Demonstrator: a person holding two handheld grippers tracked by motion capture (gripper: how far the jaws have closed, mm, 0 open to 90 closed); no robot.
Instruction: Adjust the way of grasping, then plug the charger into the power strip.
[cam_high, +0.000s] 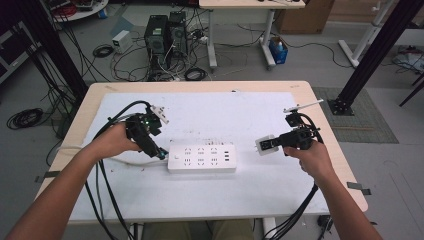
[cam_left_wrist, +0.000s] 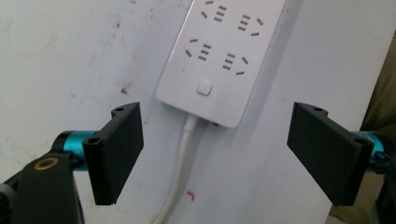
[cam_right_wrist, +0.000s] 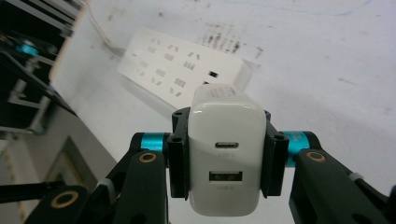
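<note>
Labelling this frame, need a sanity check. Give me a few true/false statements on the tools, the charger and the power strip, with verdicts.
1. The right tool is shut on a white USB charger. True.
2. The left tool grips the power strip's cord. False: its jaws stand wide open, with the cord lying between them untouched.
3. The charger is plugged into the power strip. False: it is held in the air to the right of the strip.
4. The power strip lies flat on the white table surface, between the two tools. True.
5. The strip's sockets hold several plugs. False: the visible sockets are empty.
</note>
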